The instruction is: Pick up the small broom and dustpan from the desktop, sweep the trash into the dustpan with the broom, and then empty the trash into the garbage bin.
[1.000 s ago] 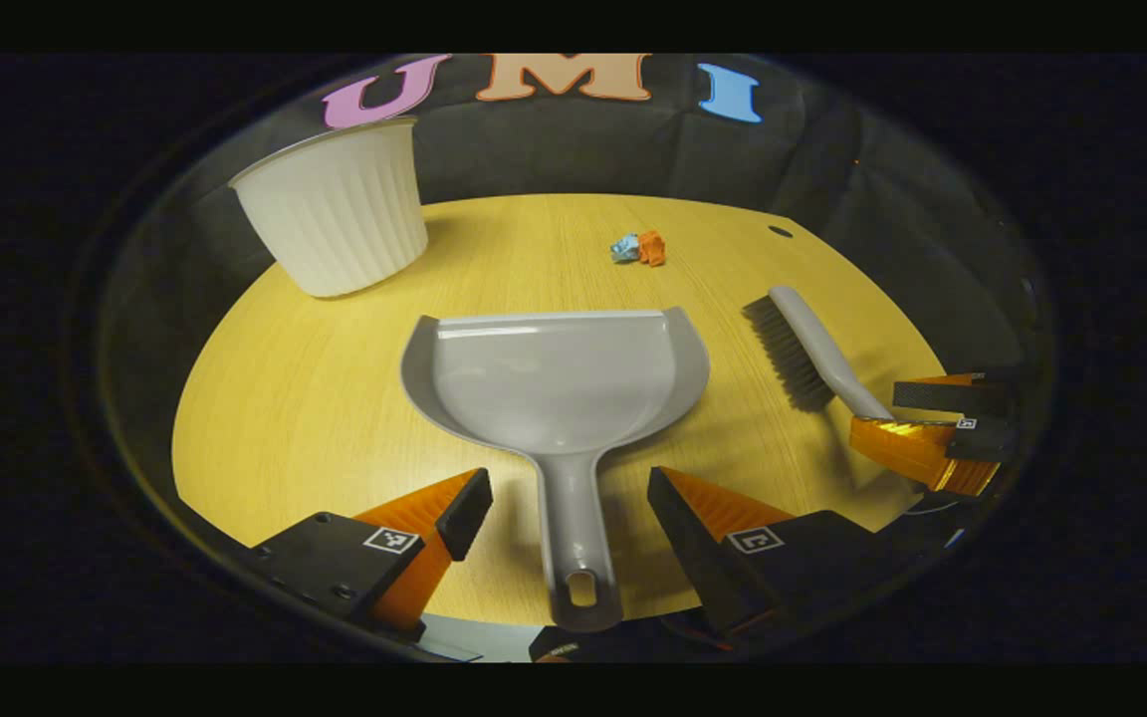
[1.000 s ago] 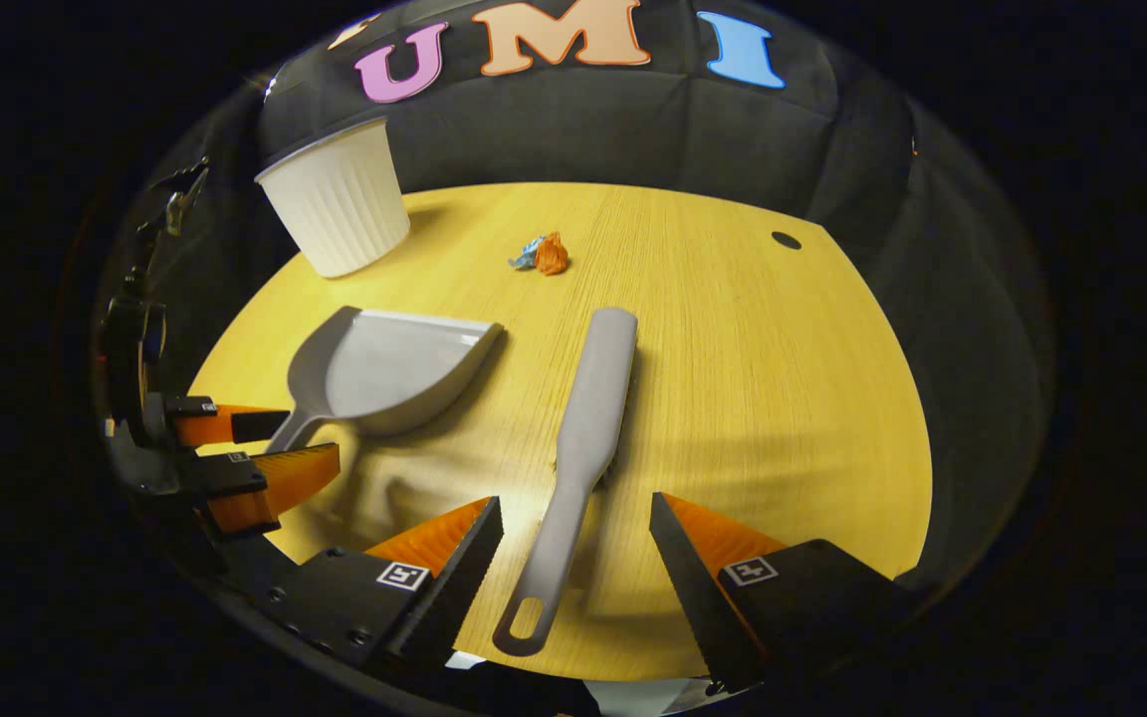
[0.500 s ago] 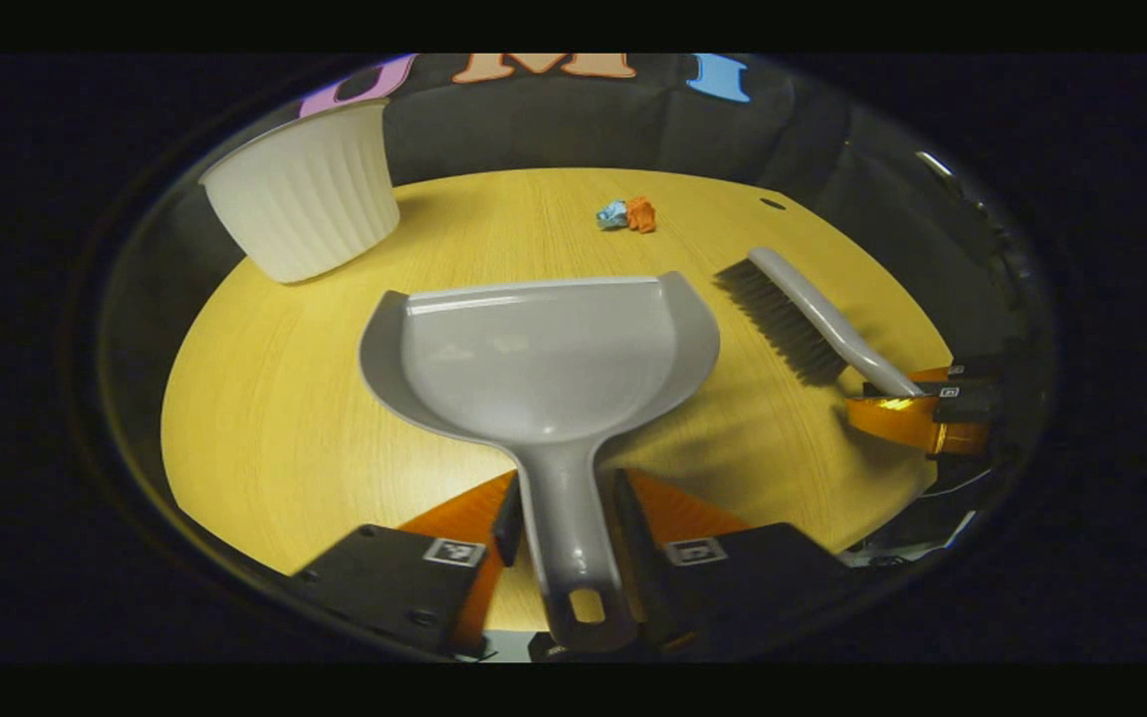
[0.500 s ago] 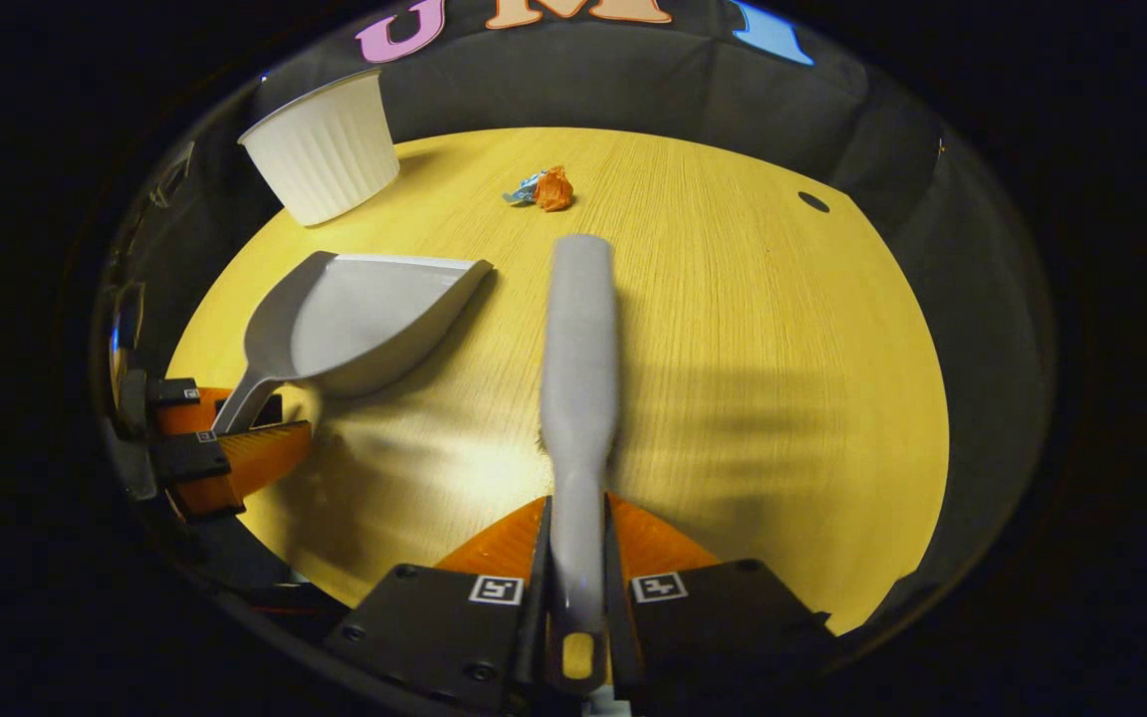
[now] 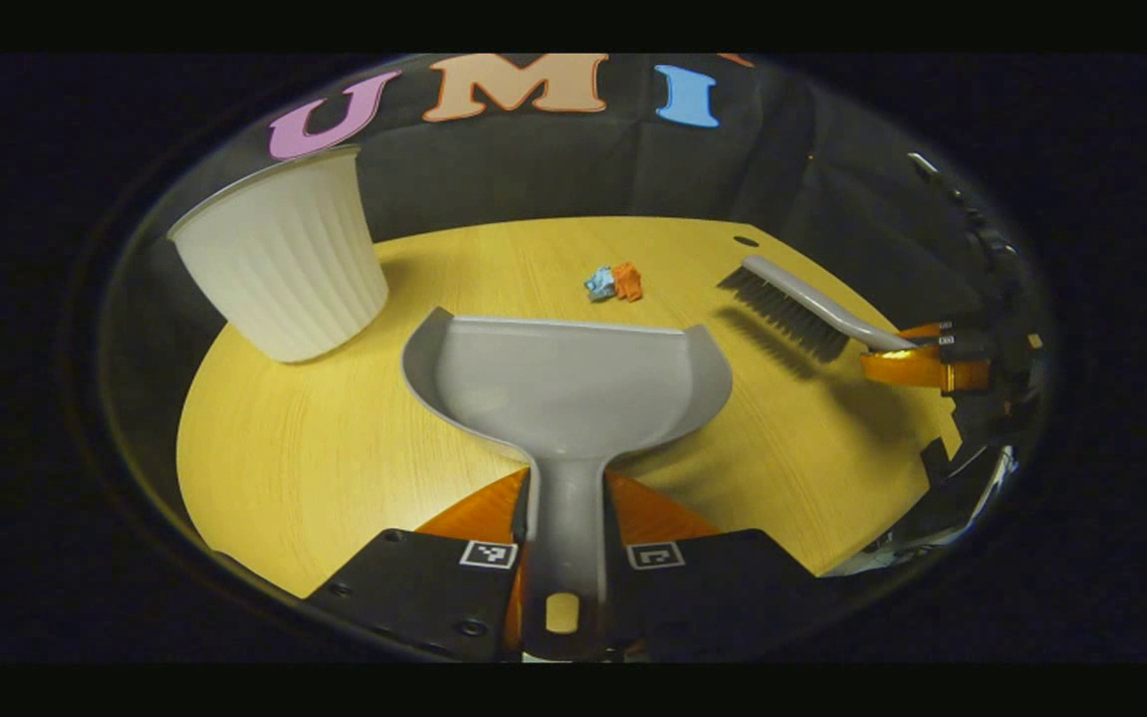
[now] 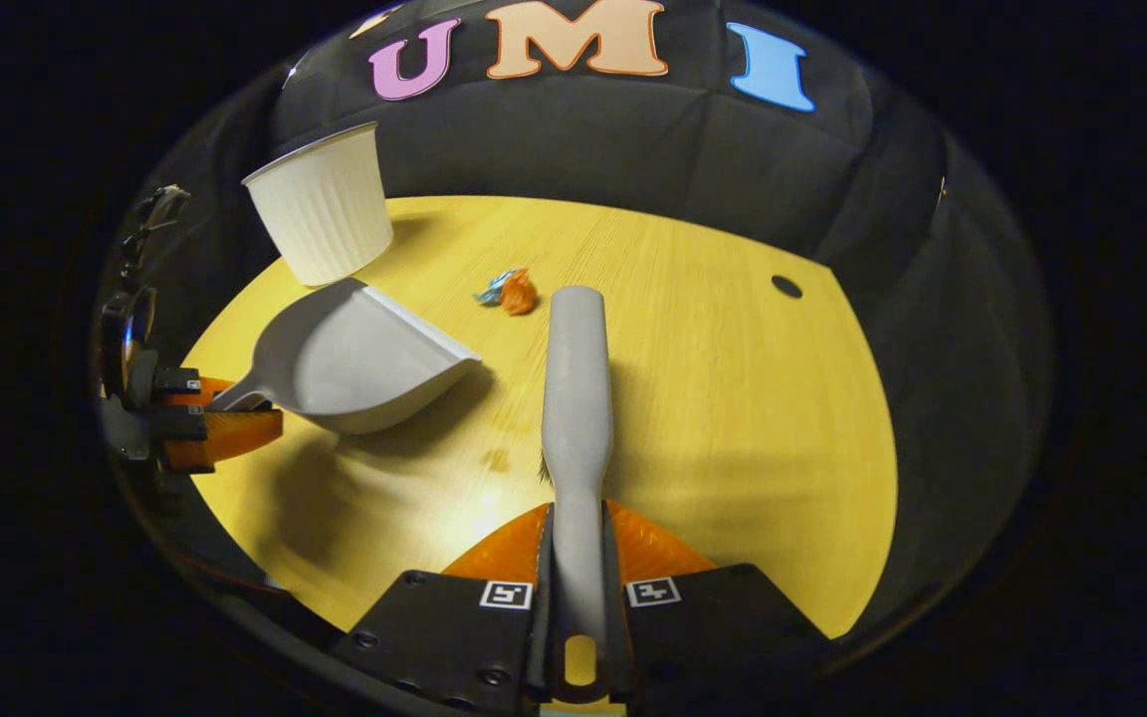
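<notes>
We see the left gripper (image 5: 564,518) with its jaws clamped on the handle of the grey plastic dustpan (image 5: 569,383), whose pan holds nothing. The right gripper (image 6: 578,558) has its jaws clamped on the handle of the small grey broom (image 6: 576,368). The crumpled orange and blue trash (image 6: 509,292) lies on the yellow wooden worktop (image 6: 733,418), just beyond the dustpan's front edge. The white ribbed garbage bin (image 5: 280,259) stands upright at the far left; we cannot see inside it.

Left tool (image 5: 562,518): black blocks, square coded markers, screws; right tool (image 6: 578,543) apparently alike.
</notes>
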